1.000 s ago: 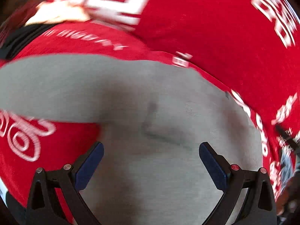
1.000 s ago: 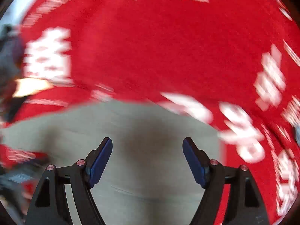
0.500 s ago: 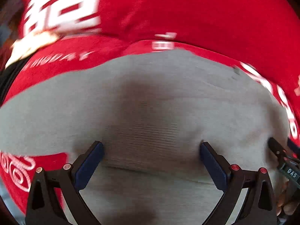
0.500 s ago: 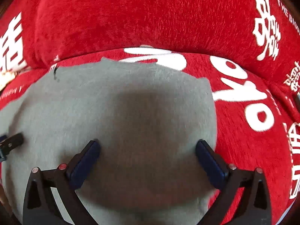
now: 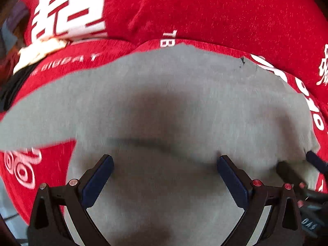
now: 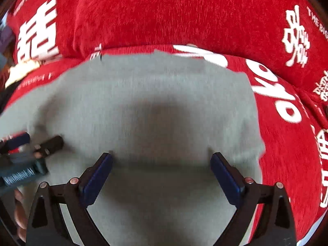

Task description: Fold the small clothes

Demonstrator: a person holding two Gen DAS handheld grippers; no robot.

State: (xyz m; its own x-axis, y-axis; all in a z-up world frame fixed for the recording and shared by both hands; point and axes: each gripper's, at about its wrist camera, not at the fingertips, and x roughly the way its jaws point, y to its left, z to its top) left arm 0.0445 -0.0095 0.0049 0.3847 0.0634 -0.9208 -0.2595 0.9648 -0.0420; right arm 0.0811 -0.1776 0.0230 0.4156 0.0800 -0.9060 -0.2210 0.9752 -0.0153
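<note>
On a red cover (image 5: 215, 14) printed with large white characters lies a grey knitted garment (image 5: 174, 94), spread mostly flat and filling the middle of both wrist views. Its far edge runs along the seam where the red surface rises into a padded back.

The left gripper (image 5: 165, 171) hangs directly over the near part of the garment, jaws spread wide, nothing pinched between its blue pads; a soft fold of grey cloth crosses just ahead of the fingertips.

The right gripper (image 6: 161, 169) hovers over the same garment, close to the garment's right edge. Its jaws gape wide, having just been opening and then easing slightly inward, and the pads grip nothing.

Each gripper shows at the edge of the other's view, side by side above the cloth. A pale crumpled item (image 5: 39, 50) sits far left on the red cover.
</note>
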